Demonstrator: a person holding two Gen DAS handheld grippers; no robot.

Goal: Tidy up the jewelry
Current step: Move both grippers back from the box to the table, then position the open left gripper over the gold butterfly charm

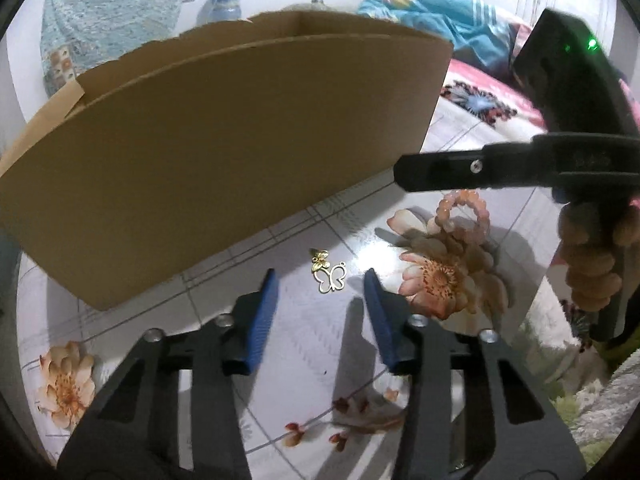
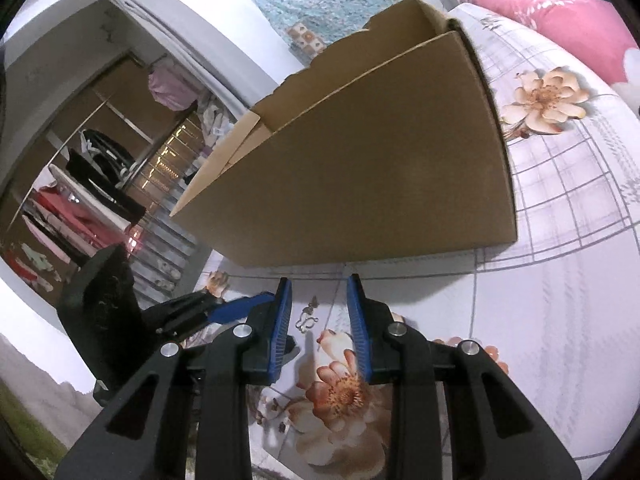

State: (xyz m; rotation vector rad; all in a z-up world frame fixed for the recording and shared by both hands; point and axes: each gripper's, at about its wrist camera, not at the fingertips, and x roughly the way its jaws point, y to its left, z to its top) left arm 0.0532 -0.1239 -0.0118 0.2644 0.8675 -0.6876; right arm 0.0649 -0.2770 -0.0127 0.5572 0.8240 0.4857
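Observation:
A small gold butterfly charm [image 1: 329, 276] lies on the flowered bed sheet, just in front of a brown cardboard box [image 1: 240, 140]. My left gripper [image 1: 321, 280] is open, its blue pads standing either side of the charm without touching it. A pink bead bracelet [image 1: 464, 216] lies on the sheet to the right, under the right gripper's black finger [image 1: 440, 168]. In the right wrist view, my right gripper [image 2: 318, 286] is open above the charm [image 2: 307, 317] with nothing held. The bracelet [image 2: 482, 350] shows partly behind its right finger.
The open-topped box [image 2: 360, 160] blocks the way straight ahead. A hand [image 1: 592, 264] holds the right gripper's handle. Pink and blue bedding [image 1: 440, 20] is piled behind. An open wardrobe [image 2: 80, 184] with clothes stands off the bed's left edge.

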